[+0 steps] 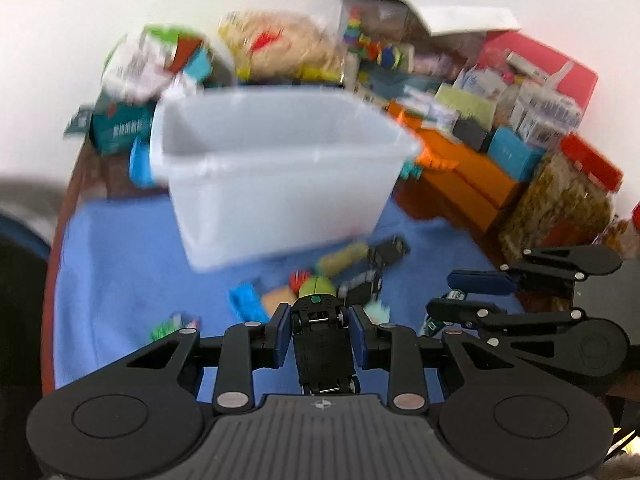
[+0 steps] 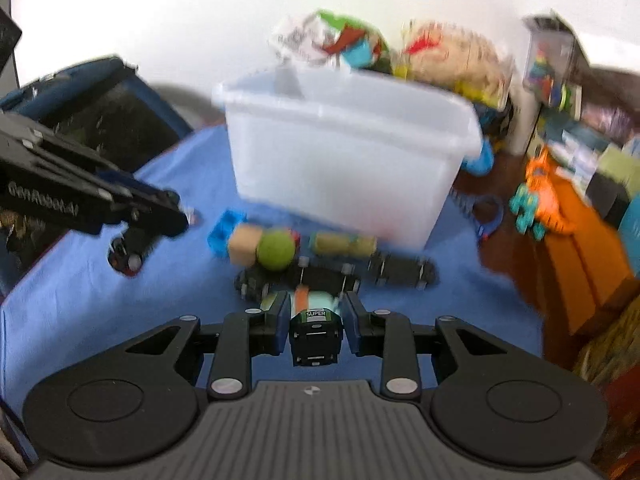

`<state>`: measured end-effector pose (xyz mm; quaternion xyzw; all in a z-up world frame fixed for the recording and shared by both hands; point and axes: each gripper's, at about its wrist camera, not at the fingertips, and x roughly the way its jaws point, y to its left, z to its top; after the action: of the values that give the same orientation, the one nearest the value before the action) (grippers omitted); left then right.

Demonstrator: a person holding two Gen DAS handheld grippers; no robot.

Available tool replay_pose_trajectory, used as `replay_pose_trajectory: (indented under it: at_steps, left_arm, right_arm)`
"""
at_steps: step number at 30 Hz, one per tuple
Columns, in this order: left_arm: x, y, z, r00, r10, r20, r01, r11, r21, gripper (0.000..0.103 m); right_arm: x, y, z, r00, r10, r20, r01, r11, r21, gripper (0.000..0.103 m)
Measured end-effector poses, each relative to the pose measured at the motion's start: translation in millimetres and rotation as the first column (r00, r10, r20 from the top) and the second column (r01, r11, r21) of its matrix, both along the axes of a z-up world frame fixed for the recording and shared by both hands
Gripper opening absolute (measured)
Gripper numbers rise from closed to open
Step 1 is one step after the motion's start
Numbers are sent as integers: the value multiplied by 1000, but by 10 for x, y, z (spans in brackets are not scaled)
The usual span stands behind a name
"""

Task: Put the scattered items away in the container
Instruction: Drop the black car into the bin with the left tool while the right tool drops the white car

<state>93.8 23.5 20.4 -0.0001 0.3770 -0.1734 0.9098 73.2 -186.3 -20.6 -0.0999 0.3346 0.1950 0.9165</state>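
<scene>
A translucent white bin stands on the blue cloth; it also shows in the right wrist view. My left gripper is shut on a black toy car, underside up, above the cloth. My right gripper is shut on a black and green toy car marked SUPER. Before the bin lie a green ball, a tan block, a blue block, a yellow roll and more black toy cars. Both views are blurred.
Orange boxes, a red-lidded jar and piled packets crowd the right and back. A dark case sits at the left of the right wrist view. The other gripper shows at the right.
</scene>
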Motion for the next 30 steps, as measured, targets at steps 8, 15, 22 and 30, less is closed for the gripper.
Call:
replay_pose_trajectory:
  at_steps: [8,15,22,30]
  left_arm:
    - [458,-84,704,982,-21,190,7,997,74,34]
    - [1141,-97,912,970,19,242,-50,991,125,34]
    - [1647,-97,524,987,57,147,-84,980,182,34]
    - [1817,-7,84,996,78,43,-85,975,204,47]
  right_arm:
    - [395,-4,761,979,-9,202,0,999,42,32]
    - [913,118,1041,961,-16,277,4,999,44,32]
    - [1560,168,686,985,-71,157,65,997,41,32]
    - [1824,198,308,993,-115,31,115,993,2,37]
